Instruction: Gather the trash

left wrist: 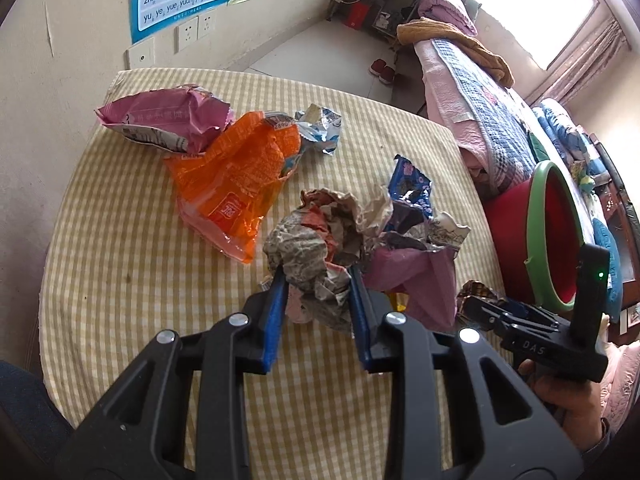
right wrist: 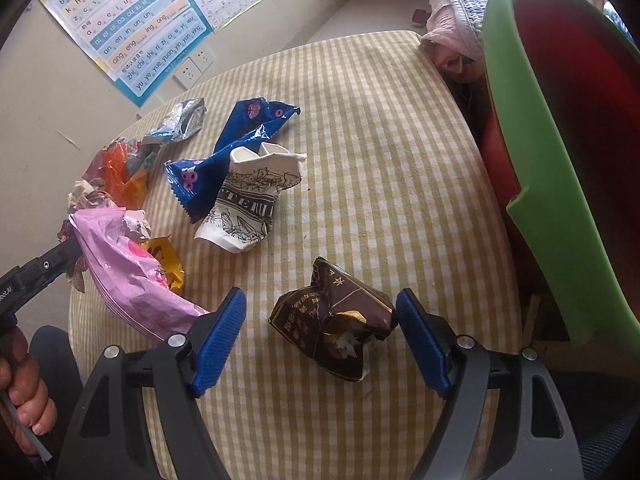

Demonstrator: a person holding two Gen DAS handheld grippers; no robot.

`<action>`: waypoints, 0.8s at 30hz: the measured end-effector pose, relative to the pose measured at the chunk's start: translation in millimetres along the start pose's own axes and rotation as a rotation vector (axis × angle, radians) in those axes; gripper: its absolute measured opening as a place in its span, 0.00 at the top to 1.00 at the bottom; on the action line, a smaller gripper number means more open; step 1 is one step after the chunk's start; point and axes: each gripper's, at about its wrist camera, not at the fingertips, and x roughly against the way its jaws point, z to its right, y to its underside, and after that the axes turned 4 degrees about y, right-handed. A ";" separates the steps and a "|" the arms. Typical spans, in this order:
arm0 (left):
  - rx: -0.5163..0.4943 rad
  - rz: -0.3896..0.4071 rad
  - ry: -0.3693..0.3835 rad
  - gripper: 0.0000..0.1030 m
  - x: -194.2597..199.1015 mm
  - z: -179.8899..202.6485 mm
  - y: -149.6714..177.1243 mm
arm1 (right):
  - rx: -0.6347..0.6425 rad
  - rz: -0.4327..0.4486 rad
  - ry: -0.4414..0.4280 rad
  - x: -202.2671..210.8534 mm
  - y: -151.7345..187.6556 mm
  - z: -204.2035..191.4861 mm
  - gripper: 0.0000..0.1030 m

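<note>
My left gripper (left wrist: 318,280) is shut on a crumpled grey and red paper ball (left wrist: 316,256) over the checked tablecloth (left wrist: 120,260). My right gripper (right wrist: 322,314) is open, its blue pads on either side of a dark brown wrapper (right wrist: 332,320) that lies on the cloth; the right pad touches it. The right gripper also shows in the left wrist view (left wrist: 504,312). Other trash lies around: an orange bag (left wrist: 232,184), a pink bag (right wrist: 132,276), a blue wrapper (right wrist: 236,148), a squashed white paper cup (right wrist: 248,200), a silver wrapper (left wrist: 320,128). A red bin with a green rim (right wrist: 560,168) stands at the table's right edge.
A second pink bag (left wrist: 168,116) lies at the far left of the table. A bed with quilts (left wrist: 480,92) stands beyond the bin. The wall with posters (right wrist: 132,32) and sockets is behind the table.
</note>
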 end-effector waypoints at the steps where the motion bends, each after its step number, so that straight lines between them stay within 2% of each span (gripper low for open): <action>1: -0.001 0.002 -0.018 0.72 0.5 -2.2 0.8 | 0.002 -0.004 0.004 -0.6 0.1 -0.3 0.47; 3: -0.009 0.011 -0.040 0.73 3.4 -4.6 2.5 | 0.001 -0.015 0.002 -2.3 1.2 0.3 0.50; 7: 0.020 0.039 0.004 0.73 13.9 -11.2 3.5 | -0.010 -0.021 -0.010 -1.7 2.0 1.3 0.53; 10: 0.029 0.064 -0.007 0.74 24.1 -15.3 3.7 | -0.014 -0.003 -0.020 6.1 0.8 0.4 0.57; 17: 0.025 0.112 -0.035 0.74 47.4 -18.7 1.2 | 0.020 0.037 -0.019 24.2 7.3 -10.5 0.58; 24: 0.014 0.140 -0.006 0.74 67.1 -7.8 2.9 | 0.016 0.102 -0.039 52.7 11.8 -13.8 0.58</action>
